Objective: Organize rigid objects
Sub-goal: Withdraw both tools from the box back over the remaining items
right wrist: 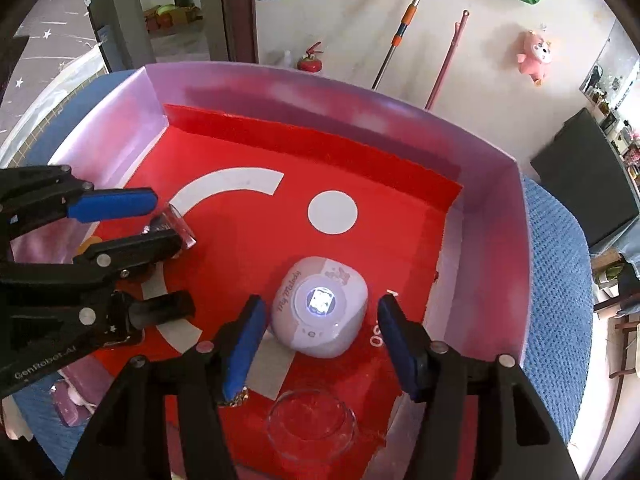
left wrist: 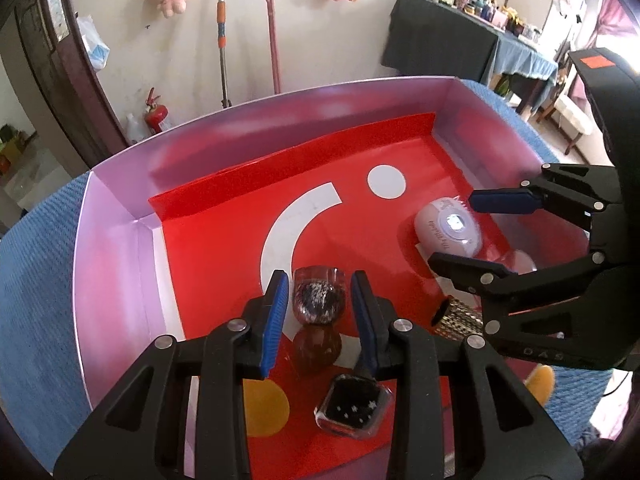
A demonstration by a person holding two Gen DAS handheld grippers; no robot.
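Observation:
A shallow box [left wrist: 116, 216] with lilac walls and a red floor lies on a blue knit cloth. My left gripper [left wrist: 320, 292] is open, its blue pads on either side of a clear, dark-filled bottle [left wrist: 316, 300] without touching. My right gripper [right wrist: 320, 316] is open around a white rounded device with a lit screen [right wrist: 320, 308], also seen in the left wrist view [left wrist: 448, 228]. A square black watch-like case [left wrist: 352, 404] lies below the left fingers. A gold textured cap [left wrist: 456, 316] and a clear glass dish [right wrist: 312, 424] lie nearby.
The blue cloth [left wrist: 36, 280] surrounds the box. The far half of the red floor [right wrist: 332, 168] holds only printed white shapes. Behind stand a wall with plush toys, mop handles, a fire extinguisher [left wrist: 156, 116] and a cluttered table [left wrist: 480, 32].

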